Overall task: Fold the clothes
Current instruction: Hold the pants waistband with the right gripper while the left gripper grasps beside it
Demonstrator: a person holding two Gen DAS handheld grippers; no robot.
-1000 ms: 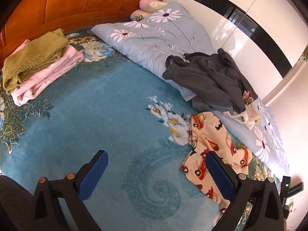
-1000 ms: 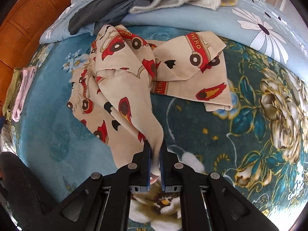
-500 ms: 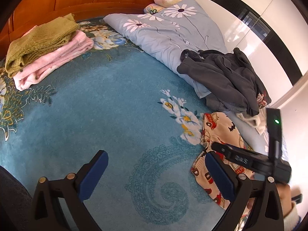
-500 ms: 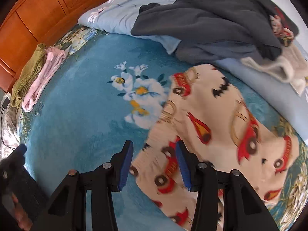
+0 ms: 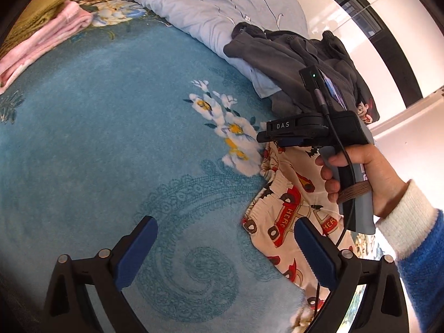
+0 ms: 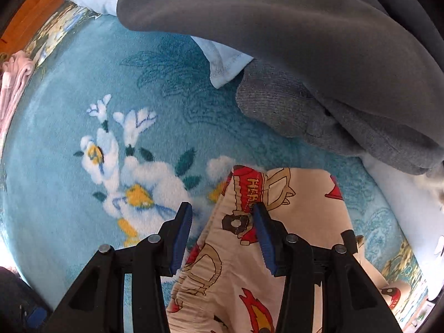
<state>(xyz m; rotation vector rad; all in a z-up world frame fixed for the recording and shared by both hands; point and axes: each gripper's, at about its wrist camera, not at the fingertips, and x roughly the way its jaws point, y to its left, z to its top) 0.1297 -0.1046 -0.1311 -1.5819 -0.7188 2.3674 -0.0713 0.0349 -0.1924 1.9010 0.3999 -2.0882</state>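
Observation:
Cream pyjama trousers with red car prints lie on the blue floral bed cover at the right. My left gripper is open and empty, its right finger over the trousers' edge. My right gripper is open, low over the far corner of the trousers, its jaws straddling that edge. In the left wrist view the right gripper is seen from the side, held in a hand.
A dark grey garment pile lies on a light blue flowered duvet at the back right. Folded pink and olive clothes sit at the back left by the wooden headboard.
My right gripper let go of the trouser leg, opened, and moved forward to the trousers' far corner near the grey pile. The left gripper moved forward a little, staying open.

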